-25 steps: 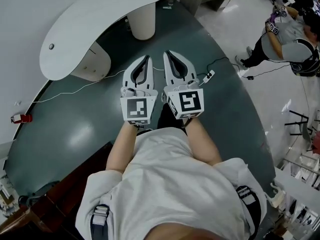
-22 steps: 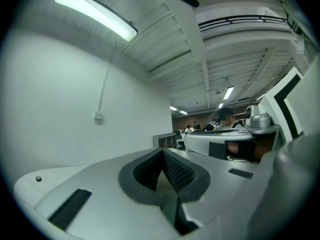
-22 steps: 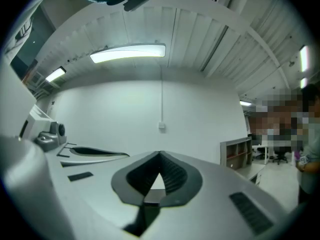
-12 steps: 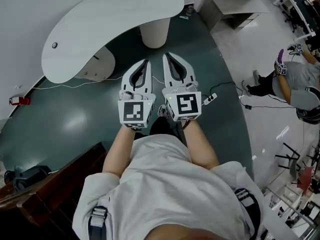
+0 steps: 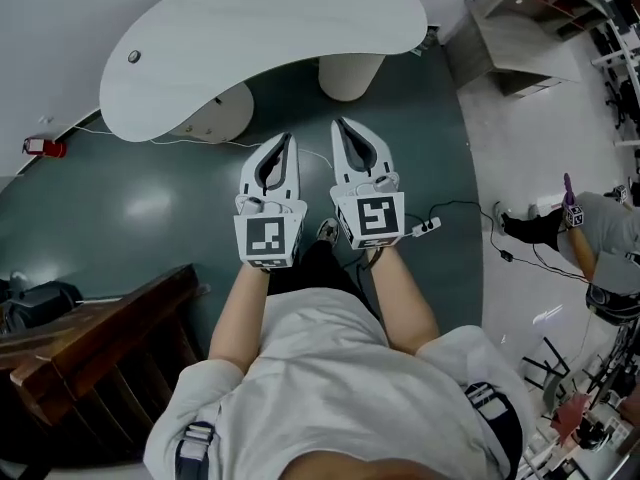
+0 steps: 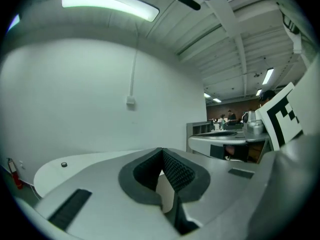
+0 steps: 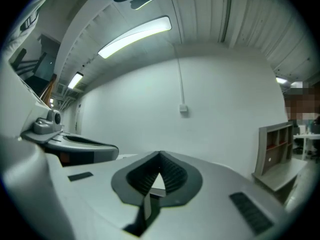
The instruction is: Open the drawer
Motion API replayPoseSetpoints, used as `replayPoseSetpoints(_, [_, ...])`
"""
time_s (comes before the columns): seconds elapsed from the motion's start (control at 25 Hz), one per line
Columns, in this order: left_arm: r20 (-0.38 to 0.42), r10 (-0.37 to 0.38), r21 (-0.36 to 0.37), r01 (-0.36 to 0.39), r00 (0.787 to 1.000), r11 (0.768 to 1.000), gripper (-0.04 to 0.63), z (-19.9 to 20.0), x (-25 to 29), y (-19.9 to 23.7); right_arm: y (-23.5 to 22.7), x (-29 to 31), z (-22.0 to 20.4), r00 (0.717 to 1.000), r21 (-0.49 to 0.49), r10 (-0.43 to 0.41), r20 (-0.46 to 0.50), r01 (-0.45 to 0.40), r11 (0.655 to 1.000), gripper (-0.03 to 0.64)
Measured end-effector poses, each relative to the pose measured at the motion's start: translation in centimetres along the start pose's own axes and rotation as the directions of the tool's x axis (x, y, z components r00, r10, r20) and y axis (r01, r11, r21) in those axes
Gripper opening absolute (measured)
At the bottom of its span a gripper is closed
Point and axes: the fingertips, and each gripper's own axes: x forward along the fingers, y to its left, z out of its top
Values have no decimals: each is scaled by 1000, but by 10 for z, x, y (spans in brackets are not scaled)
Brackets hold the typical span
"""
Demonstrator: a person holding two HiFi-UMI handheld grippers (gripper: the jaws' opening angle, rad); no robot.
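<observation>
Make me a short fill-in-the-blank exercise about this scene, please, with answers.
1. The left gripper and the right gripper both have their jaws ____ (open/shut), with nothing between them.
2. The curved desk has a ____ top.
3. The power strip lies on the floor nearer the ____ gripper.
Answers: shut; white; right.

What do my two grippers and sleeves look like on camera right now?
Both the left gripper and right gripper are pale grey tapered shells with dark ribbed lining on the fingers. Each carries a white cube with a black square marker. The person wears a light short-sleeved shirt.
</observation>
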Motion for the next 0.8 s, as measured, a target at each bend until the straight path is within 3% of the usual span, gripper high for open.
replayPoseSetpoints(0.28, [-27, 74, -33, -75, 997, 997, 5, -25, 15, 57, 26, 49, -7, 997, -38, 73, -5, -73, 997, 12])
replayPoseSetpoints(0.48, [-12, 142, -5, -142, 990, 990, 5, -31, 9, 86, 55, 80, -18, 984, -29, 175, -22, -176, 984, 12])
replayPoseSetpoints(0.68, [-46, 247, -30, -248, 968, 968, 5, -68, -11, 134, 107, 107, -30, 951, -77, 310, -3, -309, 948, 12])
replayPoseSetpoints(0.8, [-68, 273, -47, -277, 960, 960, 5, -98, -15, 146, 121, 111, -53, 946, -59, 325, -11, -325, 944, 12])
